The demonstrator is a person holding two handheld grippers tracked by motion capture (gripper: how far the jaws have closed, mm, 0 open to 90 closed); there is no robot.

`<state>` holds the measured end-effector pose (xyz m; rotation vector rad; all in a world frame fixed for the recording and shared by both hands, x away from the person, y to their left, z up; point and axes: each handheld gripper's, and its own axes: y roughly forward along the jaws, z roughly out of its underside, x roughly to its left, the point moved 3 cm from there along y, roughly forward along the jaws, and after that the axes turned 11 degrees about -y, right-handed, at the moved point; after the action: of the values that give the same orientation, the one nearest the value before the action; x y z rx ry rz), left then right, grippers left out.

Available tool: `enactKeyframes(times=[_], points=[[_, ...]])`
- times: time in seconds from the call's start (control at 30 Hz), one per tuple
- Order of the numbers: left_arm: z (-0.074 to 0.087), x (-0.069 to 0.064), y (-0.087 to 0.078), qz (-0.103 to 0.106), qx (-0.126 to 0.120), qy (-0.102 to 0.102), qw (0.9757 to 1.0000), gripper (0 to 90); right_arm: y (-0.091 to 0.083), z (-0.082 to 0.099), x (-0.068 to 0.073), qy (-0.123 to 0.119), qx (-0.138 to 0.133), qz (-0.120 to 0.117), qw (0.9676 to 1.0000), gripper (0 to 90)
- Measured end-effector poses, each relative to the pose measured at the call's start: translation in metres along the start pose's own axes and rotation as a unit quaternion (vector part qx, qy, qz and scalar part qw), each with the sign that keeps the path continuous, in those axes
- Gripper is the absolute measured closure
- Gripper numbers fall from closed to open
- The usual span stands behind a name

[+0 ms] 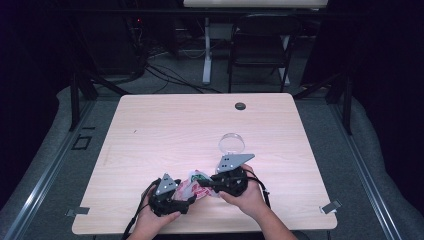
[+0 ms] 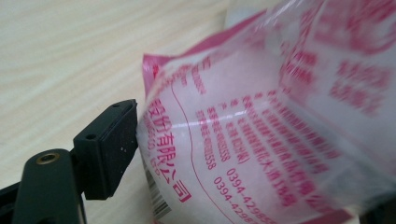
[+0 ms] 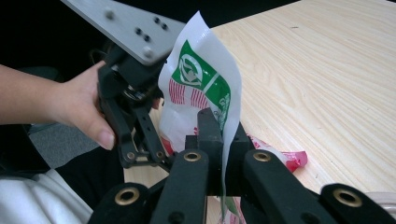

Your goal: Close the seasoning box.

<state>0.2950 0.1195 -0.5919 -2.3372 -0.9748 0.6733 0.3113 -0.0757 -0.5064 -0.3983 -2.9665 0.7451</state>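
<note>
That plastic bag (image 1: 194, 184) sits at the near edge of the counter (image 1: 165, 125), between both tools. It looks super light, thin and floppy, and the glossy film is probably slippery. The right tool (image 3: 223, 140) is clamped on the bag's white and green edge, holding it upright. The left tool (image 2: 261, 163) has its jaws apart, bag between them, not pinched. I'd grab a flat seam or corner, not the loose middle.
</note>
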Motion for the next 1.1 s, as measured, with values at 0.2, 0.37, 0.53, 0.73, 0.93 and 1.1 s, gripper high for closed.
enactKeyframes(times=[0.2, 0.37, 0.53, 0.73, 0.93, 1.1], points=[[0.005, -0.001, 0.012, -0.010, 0.022, 0.005, 0.9997, 18.3, 0.000, 0.000, 0.000, -0.001, 0.000, 0.001, 1.0000, 89.2], [0.008, -0.002, 0.018, -0.022, 0.033, 0.010, 0.9992, 17.9, -0.001, 0.001, 0.001, 0.000, -0.001, 0.001, 1.0000, 89.0], [0.008, -0.002, 0.019, -0.025, 0.038, 0.013, 0.9989, 18.6, -0.001, 0.001, 0.001, -0.001, -0.001, 0.000, 1.0000, 89.0], [0.009, -0.004, 0.019, -0.030, 0.041, 0.014, 0.9986, 20.6, -0.001, 0.001, 0.001, -0.001, -0.003, 0.000, 1.0000, 88.9], [0.009, -0.006, 0.018, -0.046, 0.035, 0.020, 0.9981, 29.4, -0.001, 0.001, 0.002, -0.004, -0.005, 0.002, 1.0000, 88.8], [0.009, -0.005, 0.018, -0.050, 0.030, 0.022, 0.9980, 35.6, -0.002, 0.000, 0.002, -0.007, -0.008, 0.002, 0.9999, 88.8]])
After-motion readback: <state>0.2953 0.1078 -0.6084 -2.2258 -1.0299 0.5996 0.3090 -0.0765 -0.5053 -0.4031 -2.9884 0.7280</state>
